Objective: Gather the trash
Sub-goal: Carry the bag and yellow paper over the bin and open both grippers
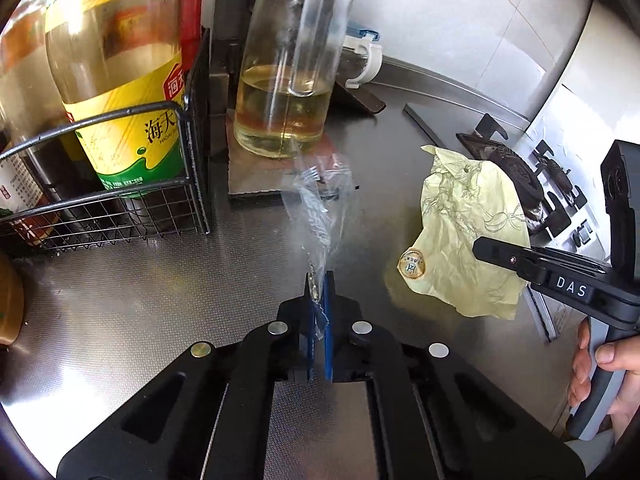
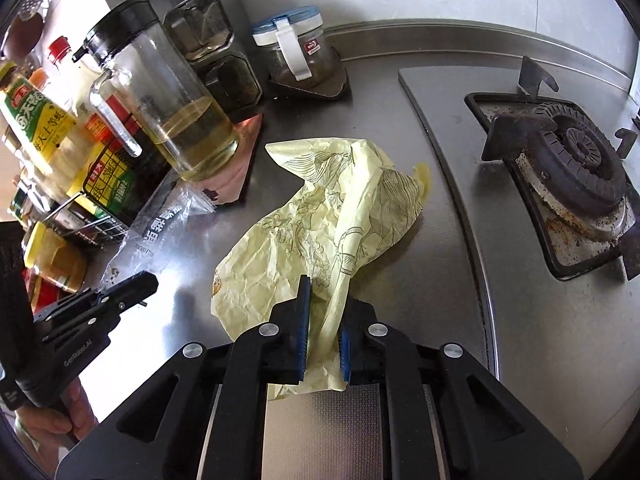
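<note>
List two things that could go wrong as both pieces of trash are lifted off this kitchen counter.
1. The clear plastic wrapper in the left gripper reaches up to the oil jug; a careless pull might nudge the jug.
2. The right gripper pinches only a fold of the yellow paper, so it could tear or slip free.

2 wrist views | steeply down, close | share counter [image 1: 120, 300]
</note>
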A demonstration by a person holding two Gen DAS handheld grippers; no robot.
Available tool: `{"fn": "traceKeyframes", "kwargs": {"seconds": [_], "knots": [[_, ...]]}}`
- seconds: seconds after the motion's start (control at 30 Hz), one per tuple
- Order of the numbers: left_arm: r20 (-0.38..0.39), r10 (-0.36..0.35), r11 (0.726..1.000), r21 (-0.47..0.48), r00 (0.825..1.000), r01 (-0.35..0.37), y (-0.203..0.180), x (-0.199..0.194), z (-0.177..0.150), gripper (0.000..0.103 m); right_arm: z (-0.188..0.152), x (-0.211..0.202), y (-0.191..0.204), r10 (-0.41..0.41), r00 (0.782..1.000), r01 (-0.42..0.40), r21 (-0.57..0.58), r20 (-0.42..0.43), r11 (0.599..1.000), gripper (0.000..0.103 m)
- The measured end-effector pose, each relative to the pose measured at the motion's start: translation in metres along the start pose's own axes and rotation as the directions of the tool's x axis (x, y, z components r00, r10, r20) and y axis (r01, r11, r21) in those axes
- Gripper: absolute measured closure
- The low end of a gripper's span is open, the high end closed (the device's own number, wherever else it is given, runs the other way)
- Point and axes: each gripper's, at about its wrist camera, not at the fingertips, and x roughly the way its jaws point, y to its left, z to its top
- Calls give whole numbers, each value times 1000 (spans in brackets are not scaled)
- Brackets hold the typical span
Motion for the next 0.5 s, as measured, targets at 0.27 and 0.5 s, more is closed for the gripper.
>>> {"fn": "traceKeyframes", "kwargs": {"seconds": [0.27,0.5], "knots": [[39,17,999,35,999,-18,-29,-44,-17,102,-22,-49,5,23,999,-22,-27,47,999,90],[57,27,998,52,998,-30,-58,-94,-53,102,-50,-108,7,39,995,-36,-40,92,999,90]]}}
